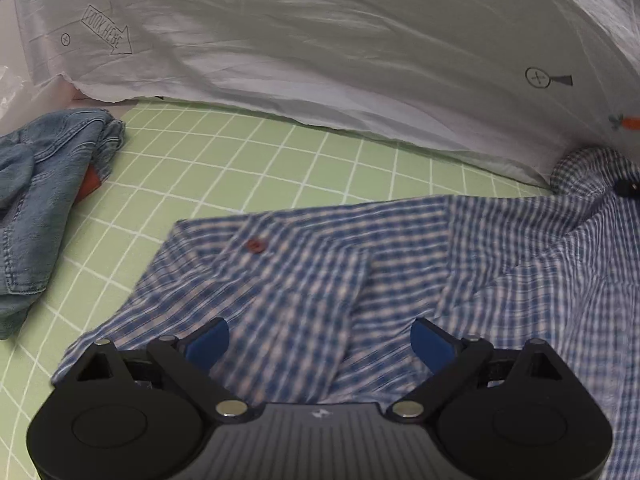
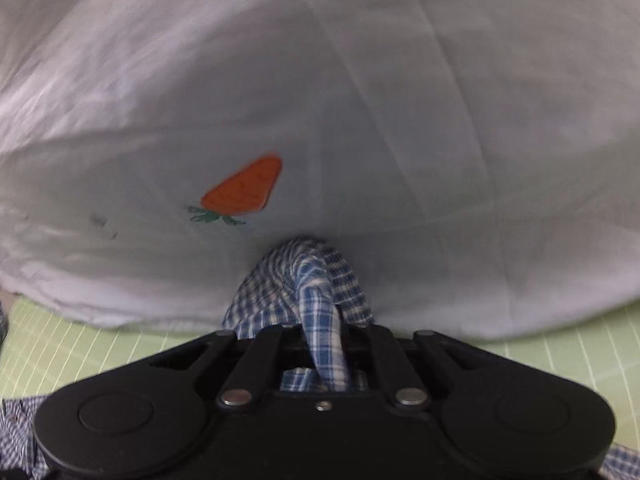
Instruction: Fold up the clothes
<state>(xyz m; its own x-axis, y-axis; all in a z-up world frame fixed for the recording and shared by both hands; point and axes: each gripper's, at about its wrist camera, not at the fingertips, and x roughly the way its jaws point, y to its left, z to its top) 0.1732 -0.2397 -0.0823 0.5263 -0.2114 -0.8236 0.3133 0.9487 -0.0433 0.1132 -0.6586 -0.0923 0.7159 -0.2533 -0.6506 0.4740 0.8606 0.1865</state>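
On the green grid mat point(image 1: 248, 152) lies my checked shirt point(image 1: 320, 264); my left gripper point(image 1: 320, 344) hovers over it, fingers apart, while my right gripper point(image 2: 326, 340) pinches a bunched fold against the white sheet point(image 2: 360, 100).

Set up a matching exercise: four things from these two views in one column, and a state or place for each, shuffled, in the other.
Things:
1. left claw
2. right claw
3. denim garment
4. white sheet

States or places:
A. crumpled on the green mat
B. closed on a fold of checked shirt
C. open above the shirt
D. printed with a carrot

Pairs: 1-C, 2-B, 3-A, 4-D
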